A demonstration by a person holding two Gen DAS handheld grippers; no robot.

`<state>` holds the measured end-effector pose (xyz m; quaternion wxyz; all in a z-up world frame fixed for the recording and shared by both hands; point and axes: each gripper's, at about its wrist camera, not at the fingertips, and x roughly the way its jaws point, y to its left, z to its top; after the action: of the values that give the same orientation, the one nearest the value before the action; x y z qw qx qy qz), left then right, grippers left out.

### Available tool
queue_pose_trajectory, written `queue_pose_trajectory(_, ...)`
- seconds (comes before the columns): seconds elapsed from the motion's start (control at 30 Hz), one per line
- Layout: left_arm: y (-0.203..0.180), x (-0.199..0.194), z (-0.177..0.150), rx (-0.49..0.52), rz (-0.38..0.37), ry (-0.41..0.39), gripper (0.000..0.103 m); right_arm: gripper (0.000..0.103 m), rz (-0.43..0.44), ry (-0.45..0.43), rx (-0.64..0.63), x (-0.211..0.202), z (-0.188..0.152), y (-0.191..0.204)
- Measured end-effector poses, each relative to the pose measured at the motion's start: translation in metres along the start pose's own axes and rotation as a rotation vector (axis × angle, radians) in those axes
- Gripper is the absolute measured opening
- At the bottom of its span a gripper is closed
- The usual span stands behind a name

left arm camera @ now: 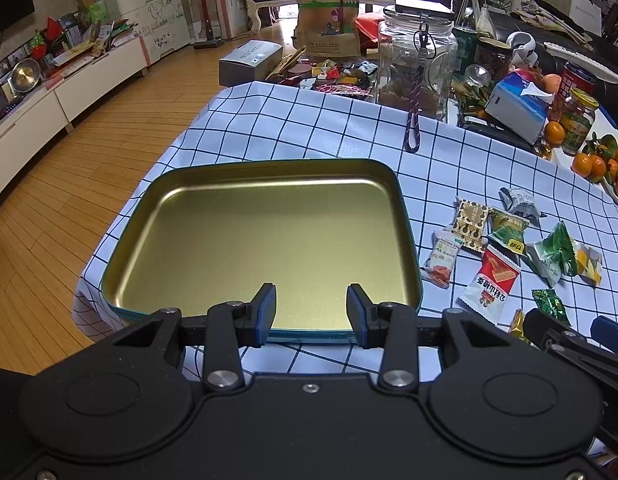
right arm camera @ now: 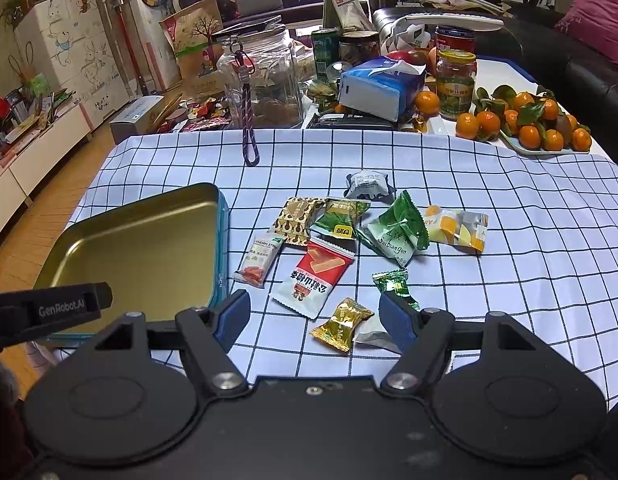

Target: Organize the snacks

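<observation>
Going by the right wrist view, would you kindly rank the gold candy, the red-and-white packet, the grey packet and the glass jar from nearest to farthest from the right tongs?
1. Gold candy, between the right tongs.
2. Red-and-white packet, just beyond.
3. Grey packet, mid-cloth.
4. Glass jar, far edge, left.

Far ahead of my fingers I see a tall clear glass jar (right arm camera: 265,80) with a dark braided lanyard (right arm camera: 248,120) hanging from it onto the blue-checked white tablecloth (right arm camera: 509,240). Right of the jar lies a blue and white tissue pack (right arm camera: 381,88). Further right, beyond my right fingers, a pale tray of leafy orange tangerines (right arm camera: 529,124) sits beside a yellow-lidded glass jar (right arm camera: 456,80).
</observation>
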<state>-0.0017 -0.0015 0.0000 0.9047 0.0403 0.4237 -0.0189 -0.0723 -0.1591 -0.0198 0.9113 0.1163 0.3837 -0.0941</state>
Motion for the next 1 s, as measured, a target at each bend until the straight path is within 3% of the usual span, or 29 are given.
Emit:
queue_pose_trajectory(0.87,-0.0008,0.0036,-0.0051,0.001,-0.003,0.008,0.049,0.075,-0.006,0.015,-0.02,0.0025,-0.0021,0.0023)
queue_pose_trajectory(1.0,0.0017,0.008,-0.0037,0.009,0.009,0.052,0.049,0.075,-0.014,0.023,-0.026,0.0039,-0.003,0.0017)
